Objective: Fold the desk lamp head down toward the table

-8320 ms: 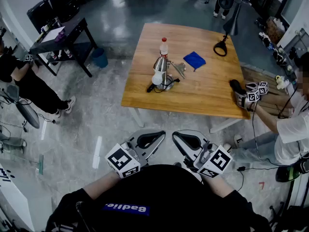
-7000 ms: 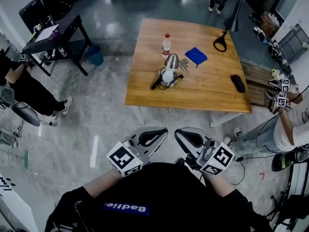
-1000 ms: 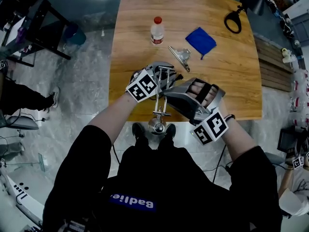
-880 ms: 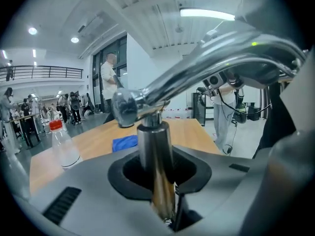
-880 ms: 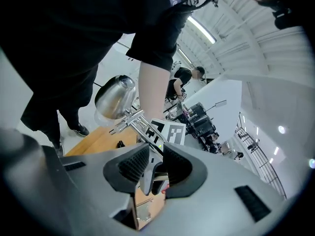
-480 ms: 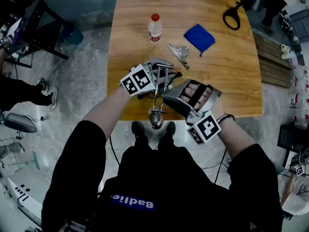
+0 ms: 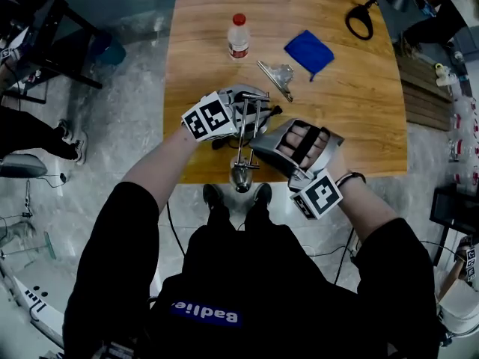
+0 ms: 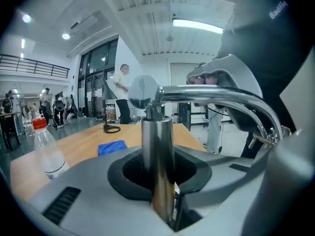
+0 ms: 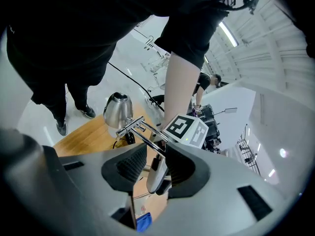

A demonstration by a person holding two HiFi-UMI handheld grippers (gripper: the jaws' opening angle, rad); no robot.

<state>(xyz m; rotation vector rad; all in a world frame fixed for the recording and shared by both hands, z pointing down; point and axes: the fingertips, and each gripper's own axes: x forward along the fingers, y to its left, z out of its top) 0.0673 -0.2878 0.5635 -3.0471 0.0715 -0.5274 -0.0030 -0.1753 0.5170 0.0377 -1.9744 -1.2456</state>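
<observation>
The person's black shirt [image 7: 197, 314] carries one white word across a blue strip, seemingly "Badlie", seen reversed in the head view and again at the upper right of the left gripper view [image 8: 278, 10]. The bottle [image 7: 238, 36] near the counter's far edge has a label too small to read. The marker cubes [image 7: 209, 116] show only black-and-white square patterns, with no letters.

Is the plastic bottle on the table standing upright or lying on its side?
Upright. The bottle stands on its base on the table, with its red cap on top.
</observation>
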